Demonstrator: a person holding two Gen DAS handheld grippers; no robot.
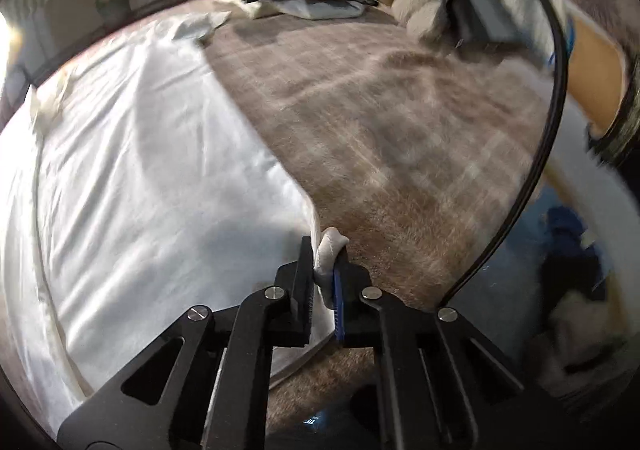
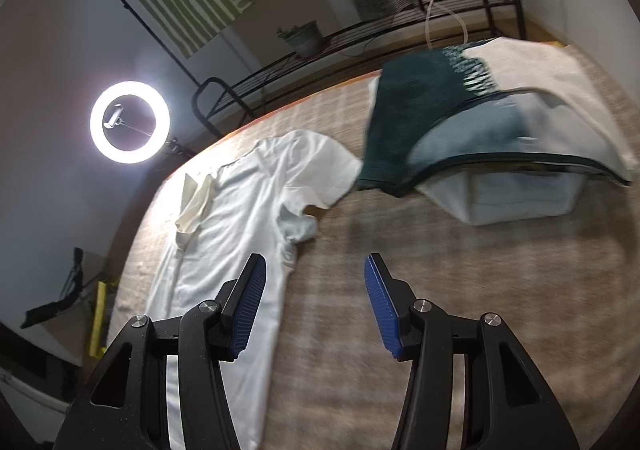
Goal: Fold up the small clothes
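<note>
Fingers of left gripper were clenched on a bunched hem edge of the white t-shirt, which spread left of and beyond them on the plaid blanket. Right gripper fingers were released, nothing between them; shirt's hem end lay under the left finger, long axis running away toward the collar, up-left. Farther right sat a green-and-white garment pile.
</note>
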